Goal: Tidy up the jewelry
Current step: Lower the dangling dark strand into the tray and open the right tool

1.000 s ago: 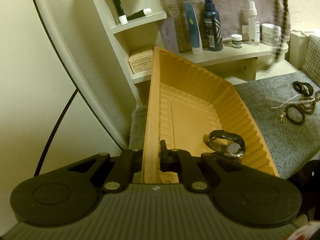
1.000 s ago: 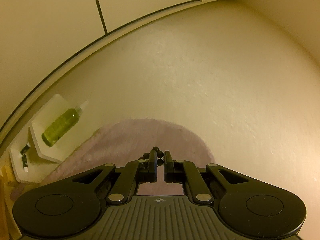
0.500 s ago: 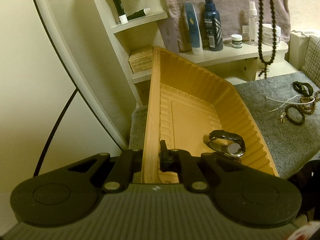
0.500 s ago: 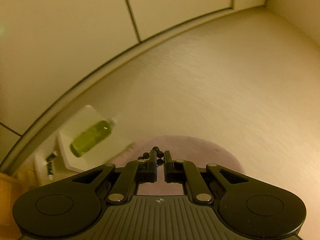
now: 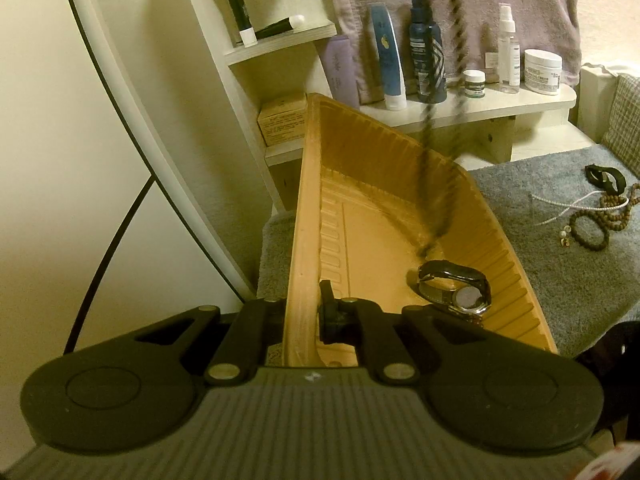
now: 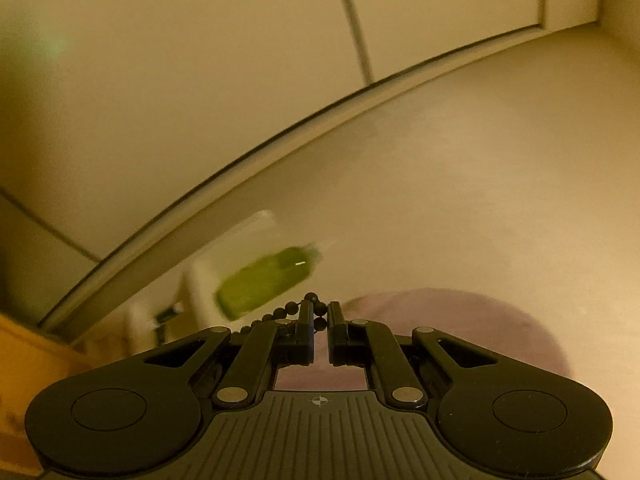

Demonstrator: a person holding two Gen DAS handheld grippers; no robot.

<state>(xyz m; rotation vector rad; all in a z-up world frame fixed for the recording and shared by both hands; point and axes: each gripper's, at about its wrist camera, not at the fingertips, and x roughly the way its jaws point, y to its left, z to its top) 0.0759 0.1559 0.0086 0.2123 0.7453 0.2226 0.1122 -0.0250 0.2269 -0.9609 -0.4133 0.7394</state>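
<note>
Lower centre of the left view, left gripper (image 5: 305,312) clamps the ribbed tan plastic tray's (image 5: 298,216) rim, steadying it; right gripper (image 6: 319,312) pinches the dark beaded necklace (image 5: 438,208), dangling it above the steel wristwatch (image 5: 456,294).

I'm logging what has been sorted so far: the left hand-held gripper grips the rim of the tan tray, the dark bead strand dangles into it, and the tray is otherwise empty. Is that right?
Not quite: the tray is not otherwise empty. The left wrist view shows a wristwatch already lying inside it. The rest holds: the left hand-held gripper grips the tray's rim, and the bead strand dangles into it.
</note>
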